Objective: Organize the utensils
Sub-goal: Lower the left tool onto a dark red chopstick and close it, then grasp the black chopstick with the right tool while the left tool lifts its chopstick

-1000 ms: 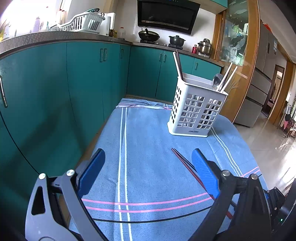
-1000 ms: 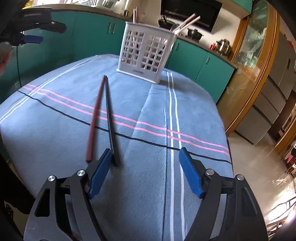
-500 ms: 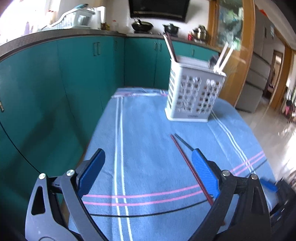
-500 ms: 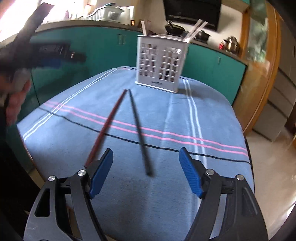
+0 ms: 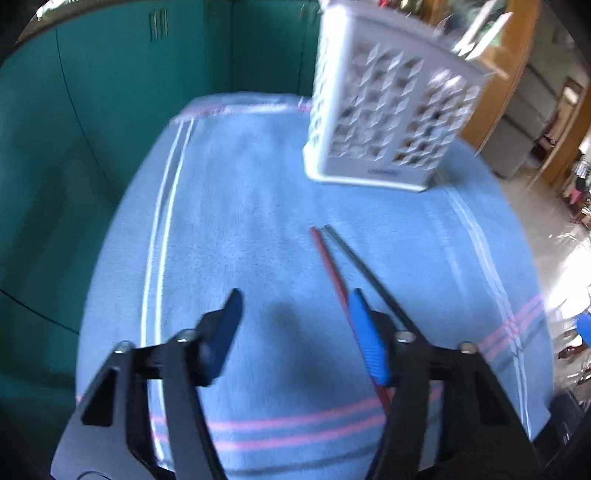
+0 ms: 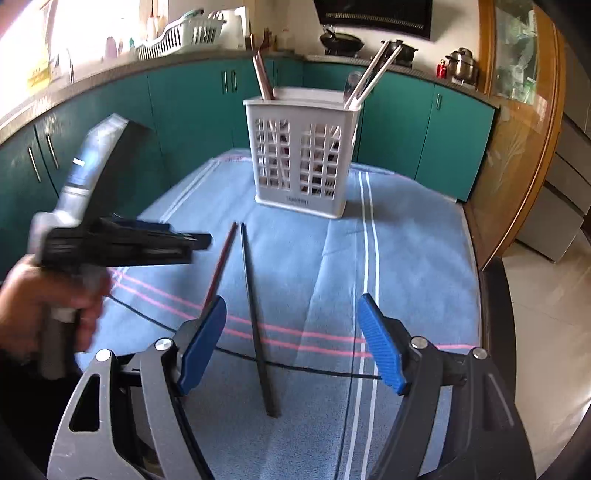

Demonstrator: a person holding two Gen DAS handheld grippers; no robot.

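Note:
A red chopstick [image 6: 221, 263] and a black chopstick [image 6: 255, 314] lie side by side on the blue striped cloth [image 6: 406, 258]. A white slotted utensil basket [image 6: 303, 155] stands behind them, holding several utensils. My right gripper [image 6: 291, 328] is open, with the black chopstick's near end between its blue pads. My left gripper [image 5: 295, 325] is open and low over the cloth, its right pad just over the red chopstick [image 5: 327, 258]; the black chopstick [image 5: 362, 266] lies to its right. The left gripper also shows at the left of the right wrist view [image 6: 199, 240]. The basket [image 5: 388, 122] is blurred in the left wrist view.
Teal cabinets [image 6: 184, 110] run along the left and back. A counter holds a dish rack [image 6: 181, 35], wok [image 6: 341, 38] and pots. A wooden-framed glass door [image 6: 517, 110] stands at the right. The cloth's edge drops off at the right.
My left gripper has tilted down, moved forward toward the chopsticks and narrowed its opening. My right gripper has swung left so the black chopstick now lies between its pads.

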